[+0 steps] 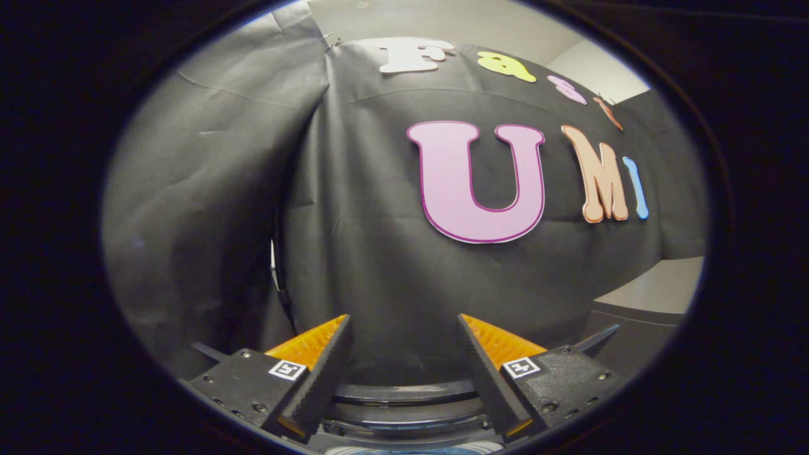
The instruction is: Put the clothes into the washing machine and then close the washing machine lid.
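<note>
The gripper (403, 328) is held level, jaws spread wide on nothing. The washing machine lid (404, 404), a dark rounded rim, is seen just below them; the black cloth wall (354, 240) is faced beyond.

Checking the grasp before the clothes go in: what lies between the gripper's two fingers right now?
Nothing is held. In the gripper view the gripper is open; the gap shows only black cloth wall beyond and a dark round rim below.
</note>
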Tool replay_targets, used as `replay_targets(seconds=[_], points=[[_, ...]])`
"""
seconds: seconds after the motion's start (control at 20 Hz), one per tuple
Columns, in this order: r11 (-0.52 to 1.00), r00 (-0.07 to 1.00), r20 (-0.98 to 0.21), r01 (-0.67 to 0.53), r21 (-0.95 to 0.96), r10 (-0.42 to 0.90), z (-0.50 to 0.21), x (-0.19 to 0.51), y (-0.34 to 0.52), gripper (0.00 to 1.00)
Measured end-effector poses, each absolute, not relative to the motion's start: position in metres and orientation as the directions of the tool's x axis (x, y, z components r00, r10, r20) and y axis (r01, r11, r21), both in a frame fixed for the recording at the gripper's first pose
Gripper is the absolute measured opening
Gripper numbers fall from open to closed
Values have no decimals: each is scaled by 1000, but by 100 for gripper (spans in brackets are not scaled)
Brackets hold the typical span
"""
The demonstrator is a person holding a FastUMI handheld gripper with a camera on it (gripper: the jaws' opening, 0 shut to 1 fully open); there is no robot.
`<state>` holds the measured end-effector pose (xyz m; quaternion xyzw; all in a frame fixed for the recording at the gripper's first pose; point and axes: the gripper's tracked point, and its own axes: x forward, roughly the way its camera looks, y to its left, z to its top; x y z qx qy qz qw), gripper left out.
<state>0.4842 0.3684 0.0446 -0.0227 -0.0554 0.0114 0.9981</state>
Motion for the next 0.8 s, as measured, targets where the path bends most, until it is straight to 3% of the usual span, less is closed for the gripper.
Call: replay_targets(seconds=[0.4,0.8], points=[[999,995,93,-18,-48,22,47,483,369,97],[999,988,152,-27,-44,34,50,483,370,97]])
